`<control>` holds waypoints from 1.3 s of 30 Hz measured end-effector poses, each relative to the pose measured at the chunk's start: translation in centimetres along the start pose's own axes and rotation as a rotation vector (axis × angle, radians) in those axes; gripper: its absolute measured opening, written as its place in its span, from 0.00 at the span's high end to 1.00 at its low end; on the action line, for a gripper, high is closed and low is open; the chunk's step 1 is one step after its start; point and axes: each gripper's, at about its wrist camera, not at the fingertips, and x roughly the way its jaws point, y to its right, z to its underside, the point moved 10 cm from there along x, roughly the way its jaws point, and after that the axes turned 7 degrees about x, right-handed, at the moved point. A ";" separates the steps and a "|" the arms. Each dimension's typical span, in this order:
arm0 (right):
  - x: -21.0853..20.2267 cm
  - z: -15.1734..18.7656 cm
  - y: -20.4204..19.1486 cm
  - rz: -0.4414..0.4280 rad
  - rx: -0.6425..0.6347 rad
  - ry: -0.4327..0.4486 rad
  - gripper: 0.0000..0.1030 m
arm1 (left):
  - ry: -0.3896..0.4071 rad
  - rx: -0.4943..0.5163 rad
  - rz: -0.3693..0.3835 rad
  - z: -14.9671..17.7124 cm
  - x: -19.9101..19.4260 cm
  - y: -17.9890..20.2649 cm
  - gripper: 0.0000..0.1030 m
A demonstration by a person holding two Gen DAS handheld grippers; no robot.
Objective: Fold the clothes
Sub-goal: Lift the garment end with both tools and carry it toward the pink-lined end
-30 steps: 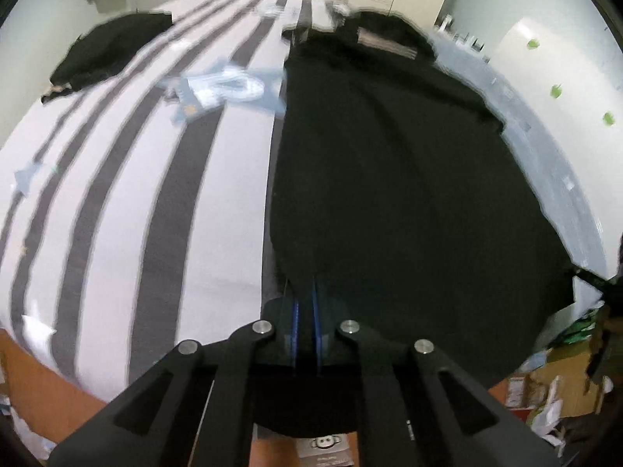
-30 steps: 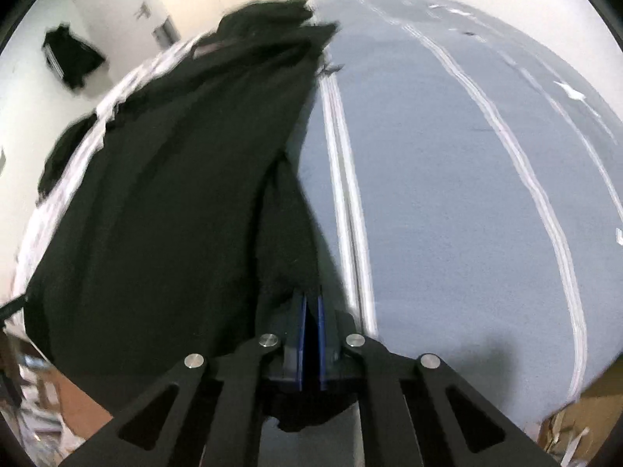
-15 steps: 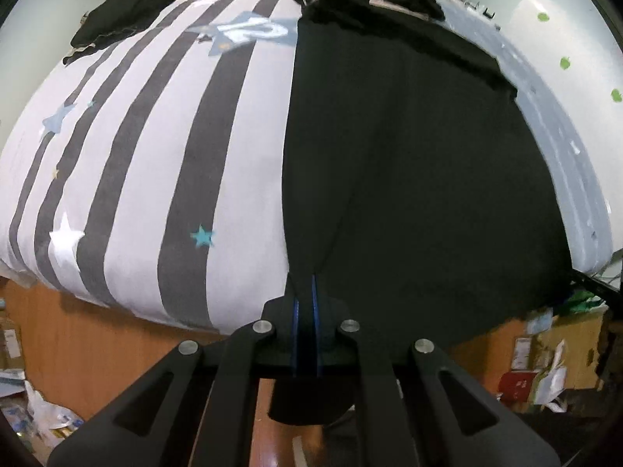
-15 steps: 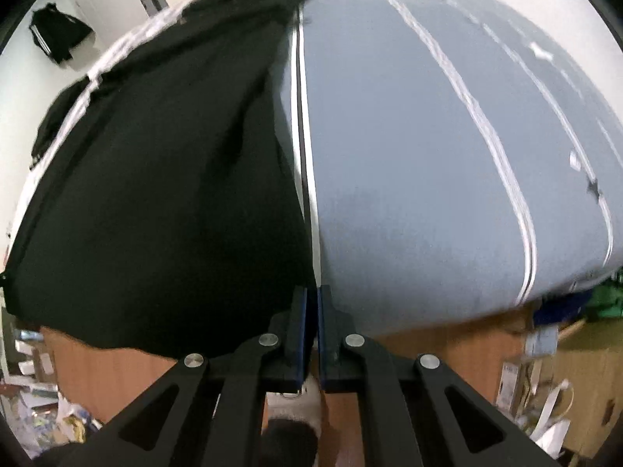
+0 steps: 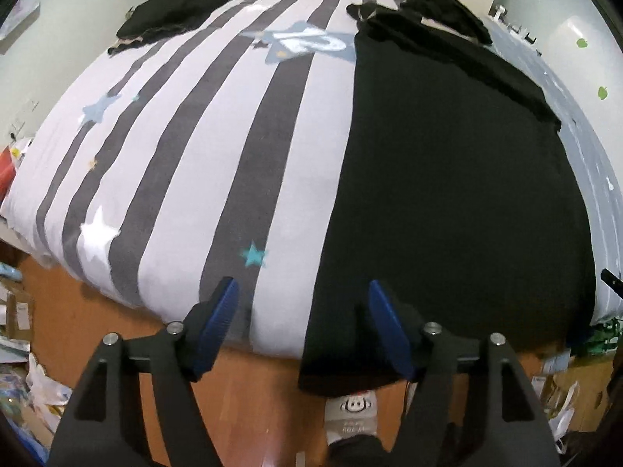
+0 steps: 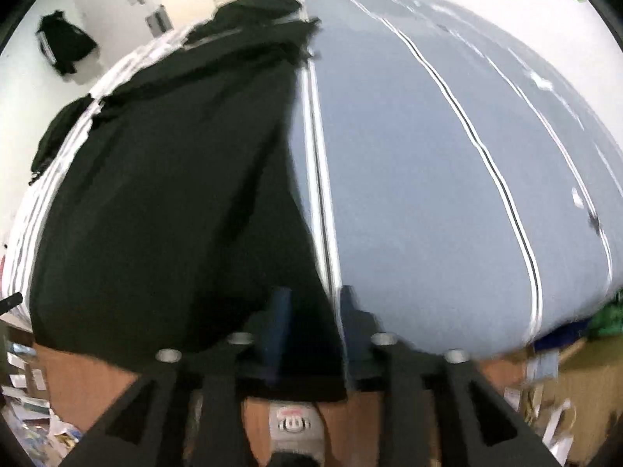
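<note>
Black garment [image 5: 447,179] spread lengthwise up the bed [image 5: 218,148], hem overhanging near edge, left gripper [image 5: 301,311] and right gripper [image 6: 313,311] jaws opening, gripping nothing.

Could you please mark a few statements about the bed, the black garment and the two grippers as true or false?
1. The black garment lies spread along the bed, its near hem hanging over the edge. True.
2. The left gripper is clamped shut on the hem. False: its jaws are opening, the pads clear of the cloth.
3. A folded dark pile sits at the bed's far left corner. True.
4. The right gripper hovers over a red blanket. False: the cover there is grey-blue.
</note>
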 end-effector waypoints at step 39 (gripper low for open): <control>-2.5 4.1 -4.1 -0.091 -0.096 -0.166 0.95 | -0.044 0.129 0.160 7.3 -7.4 3.7 0.97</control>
